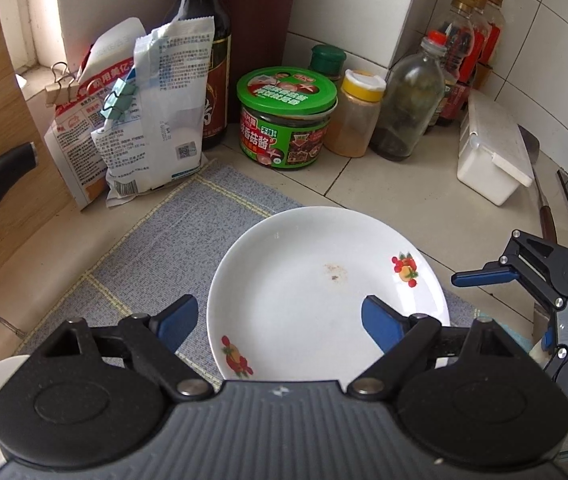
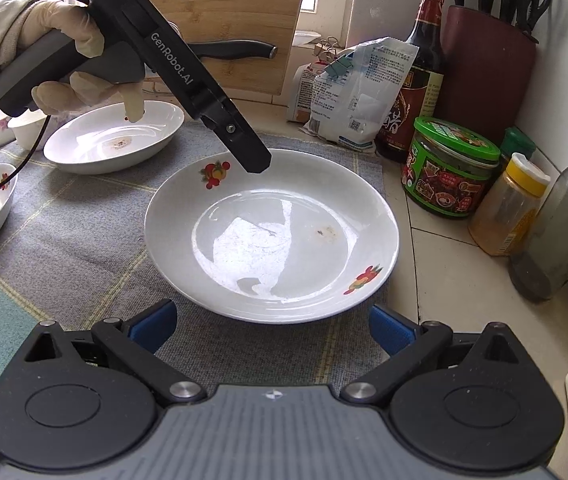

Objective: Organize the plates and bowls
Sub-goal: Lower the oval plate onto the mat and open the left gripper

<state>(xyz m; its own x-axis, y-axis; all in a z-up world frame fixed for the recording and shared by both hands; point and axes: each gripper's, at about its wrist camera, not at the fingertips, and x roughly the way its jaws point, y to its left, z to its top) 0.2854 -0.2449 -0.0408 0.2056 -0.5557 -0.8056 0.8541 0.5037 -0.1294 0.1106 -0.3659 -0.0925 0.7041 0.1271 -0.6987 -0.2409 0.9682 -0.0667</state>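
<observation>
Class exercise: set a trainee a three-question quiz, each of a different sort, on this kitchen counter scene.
1. True or false: the left hand-held gripper holds the near plate.
2. What lies under that plate? A) checked cloth B) cutting board C) bare tile
3. Fill in: the sauce jar has a ____ lid.

Key: 1 false, its blue fingers are apart and empty; 2 A; 3 green.

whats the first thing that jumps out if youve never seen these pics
A white plate with fruit decals sits empty on the grey mat, a small brown stain near its middle. The left gripper hangs over its far rim, a gloved hand holding it. Behind stands a green-lidded sauce jar among bottles.
</observation>
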